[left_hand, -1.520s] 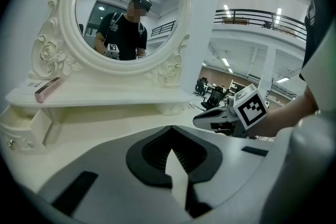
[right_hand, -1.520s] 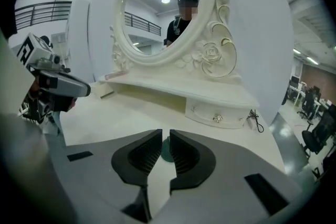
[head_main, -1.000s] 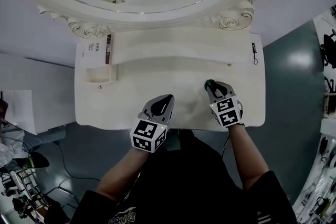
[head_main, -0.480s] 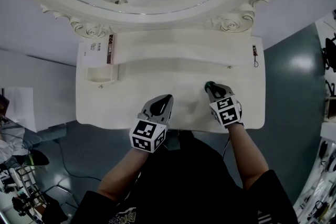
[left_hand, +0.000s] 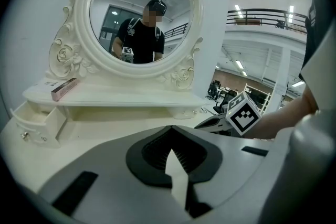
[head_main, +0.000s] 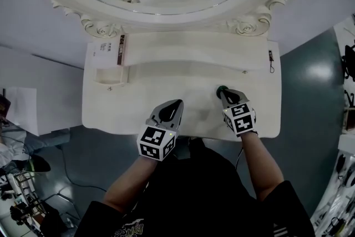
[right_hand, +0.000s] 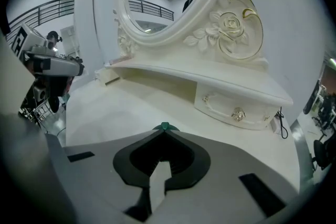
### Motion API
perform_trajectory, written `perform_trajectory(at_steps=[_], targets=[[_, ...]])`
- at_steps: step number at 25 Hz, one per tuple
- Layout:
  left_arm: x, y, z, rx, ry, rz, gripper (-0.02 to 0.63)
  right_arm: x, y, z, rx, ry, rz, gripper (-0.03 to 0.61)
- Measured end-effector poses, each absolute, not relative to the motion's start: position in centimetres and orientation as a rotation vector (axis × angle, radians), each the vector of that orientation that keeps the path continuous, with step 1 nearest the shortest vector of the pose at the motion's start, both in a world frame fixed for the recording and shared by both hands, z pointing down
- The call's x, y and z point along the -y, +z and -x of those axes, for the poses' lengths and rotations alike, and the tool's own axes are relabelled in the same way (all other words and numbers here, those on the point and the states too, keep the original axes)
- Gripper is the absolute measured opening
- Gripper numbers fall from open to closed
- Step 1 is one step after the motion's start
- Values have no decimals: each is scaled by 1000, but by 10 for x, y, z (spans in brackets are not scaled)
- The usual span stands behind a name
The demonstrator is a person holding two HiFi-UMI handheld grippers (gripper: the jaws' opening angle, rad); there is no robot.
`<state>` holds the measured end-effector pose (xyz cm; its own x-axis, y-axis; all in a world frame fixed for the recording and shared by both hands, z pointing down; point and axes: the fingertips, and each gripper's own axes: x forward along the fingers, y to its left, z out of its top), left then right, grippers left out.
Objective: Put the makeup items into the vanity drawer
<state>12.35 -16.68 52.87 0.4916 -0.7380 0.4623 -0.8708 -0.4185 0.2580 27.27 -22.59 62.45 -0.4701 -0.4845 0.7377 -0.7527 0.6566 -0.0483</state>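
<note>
Both jaws shut: left gripper [head_main: 176,104] empty, right gripper [head_main: 223,91] pinching a green item [head_main: 221,87] well right of the vanity drawer [head_main: 105,79]; carry it level.

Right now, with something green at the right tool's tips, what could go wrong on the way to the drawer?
1. The right tool pinches the small green item only at its very tips, so it may slip out in transit.
2. The open drawer is at the far left, with the shut left tool in between; crossing risks a bump.
3. The box on the shelf just above that drawer could get knocked.
</note>
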Motion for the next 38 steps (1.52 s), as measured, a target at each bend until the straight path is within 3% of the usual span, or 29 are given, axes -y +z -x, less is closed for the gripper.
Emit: perform_trajectory(at_steps=[13,38], targets=[[159,508,-82,1486,310,-2224,8,219,554,-185,2358,348,-831,29],[97,481,86,1866,227,-1948,8,179,480,40,2611,200,-415,29]])
